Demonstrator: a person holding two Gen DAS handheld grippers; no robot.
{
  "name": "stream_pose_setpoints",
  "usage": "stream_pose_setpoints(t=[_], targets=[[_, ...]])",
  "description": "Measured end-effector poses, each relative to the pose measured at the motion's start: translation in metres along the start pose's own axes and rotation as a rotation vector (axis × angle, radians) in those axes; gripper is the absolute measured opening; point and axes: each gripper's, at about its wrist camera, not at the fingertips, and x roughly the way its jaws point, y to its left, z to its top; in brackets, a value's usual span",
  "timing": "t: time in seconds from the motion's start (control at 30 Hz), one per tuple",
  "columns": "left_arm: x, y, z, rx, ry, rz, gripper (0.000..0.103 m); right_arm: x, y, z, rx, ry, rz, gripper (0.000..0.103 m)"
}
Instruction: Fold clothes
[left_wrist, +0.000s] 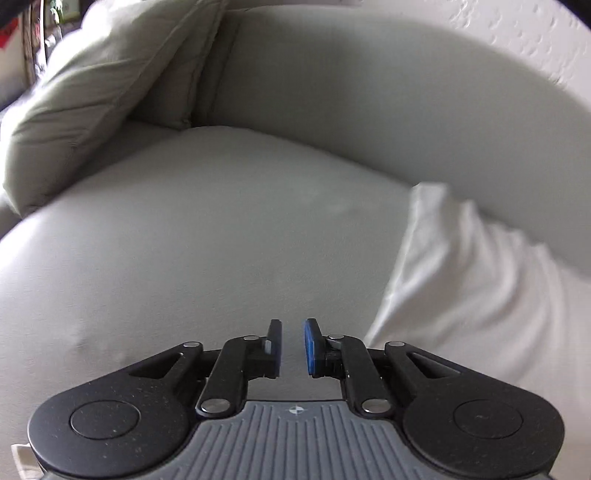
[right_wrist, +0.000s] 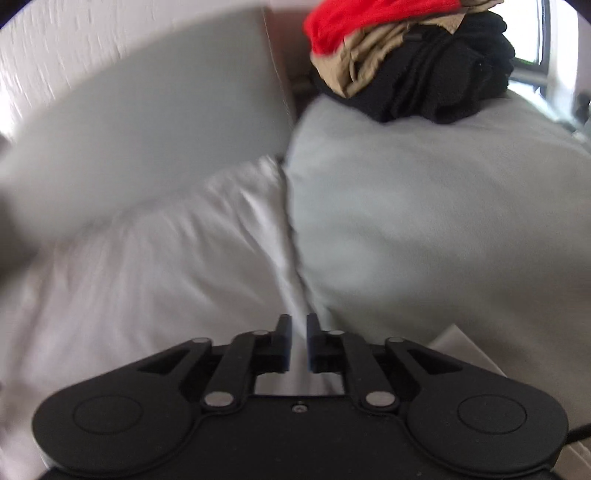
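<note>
A white garment (left_wrist: 461, 280) lies crumpled on the grey sofa seat (left_wrist: 221, 229), to the right of my left gripper (left_wrist: 293, 325). That gripper hovers over bare seat fabric, its jaws a narrow gap apart with nothing between them. In the right wrist view the same white garment (right_wrist: 147, 266) spreads across the left and middle. A raised crease of it runs straight into the slim gap of my right gripper (right_wrist: 299, 319), whose pads pinch the cloth. The picture is blurred there.
A loose grey cushion (left_wrist: 92, 92) leans at the sofa's left end under the backrest (left_wrist: 369, 92). On the right, a large grey cushion (right_wrist: 424, 221) borders the garment. Behind it sits a pile of red, tan and black clothes (right_wrist: 406, 55).
</note>
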Motion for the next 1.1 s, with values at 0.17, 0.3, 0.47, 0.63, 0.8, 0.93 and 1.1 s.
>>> stream_pose_setpoints(t=[0.17, 0.3, 0.47, 0.63, 0.8, 0.93, 1.1], targets=[[-0.006, -0.062, -0.001, 0.215, 0.028, -0.273, 0.021, 0.019, 0.010, 0.018, 0.083, 0.046, 0.229, 0.024], [0.000, -0.116, -0.016, 0.397, 0.026, -0.413, 0.022, 0.045, 0.048, 0.010, -0.049, 0.071, 0.324, 0.025], [0.020, -0.155, -0.036, 0.502, -0.009, -0.419, 0.024, 0.071, 0.082, -0.002, -0.196, 0.087, 0.390, 0.015], [0.046, -0.119, -0.011, 0.377, -0.100, -0.154, 0.023, 0.083, 0.070, 0.014, -0.249, -0.067, 0.174, 0.000], [0.067, -0.067, 0.015, 0.235, -0.132, 0.058, 0.033, 0.096, 0.030, 0.035, -0.115, -0.106, -0.010, 0.000], [0.068, -0.048, 0.025, 0.207, -0.126, 0.191, 0.032, 0.101, 0.029, 0.041, -0.130, -0.100, -0.130, 0.000], [0.054, -0.034, 0.044, 0.094, -0.106, 0.136, 0.027, 0.076, 0.029, 0.051, -0.002, -0.117, -0.036, 0.030]])
